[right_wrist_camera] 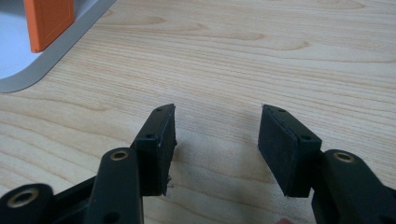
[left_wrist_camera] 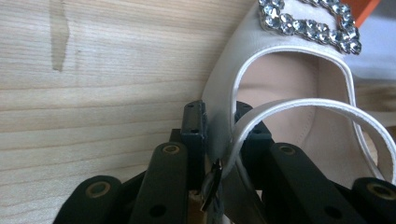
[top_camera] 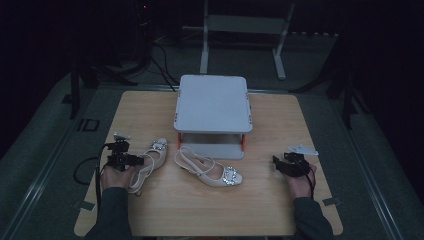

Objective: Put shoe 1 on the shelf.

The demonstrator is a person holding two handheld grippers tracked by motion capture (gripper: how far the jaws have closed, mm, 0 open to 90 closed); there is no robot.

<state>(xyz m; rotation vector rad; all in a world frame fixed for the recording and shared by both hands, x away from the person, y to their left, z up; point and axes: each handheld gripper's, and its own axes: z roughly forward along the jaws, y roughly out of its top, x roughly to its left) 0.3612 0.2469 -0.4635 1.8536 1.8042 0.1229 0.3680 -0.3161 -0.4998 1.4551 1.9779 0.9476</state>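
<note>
The high view is dim, its surroundings nearly black. Both close views are bright and evenly lit, with soft shadows on the tabletop [right_wrist_camera: 280, 56] and blurred foregrounds.

The counter [left_wrist_camera: 102, 70] is pale wood with a matt, visible grain. The shoe [left_wrist_camera: 289, 88] looks like smooth, satiny cream leather, its buckle [left_wrist_camera: 308, 25] set with glittering clear stones. The left gripper [left_wrist_camera: 219, 121] is matt black plastic with brassy rivets. The stand [top_camera: 213, 102] looks matt grey plastic with orange posts.
</note>
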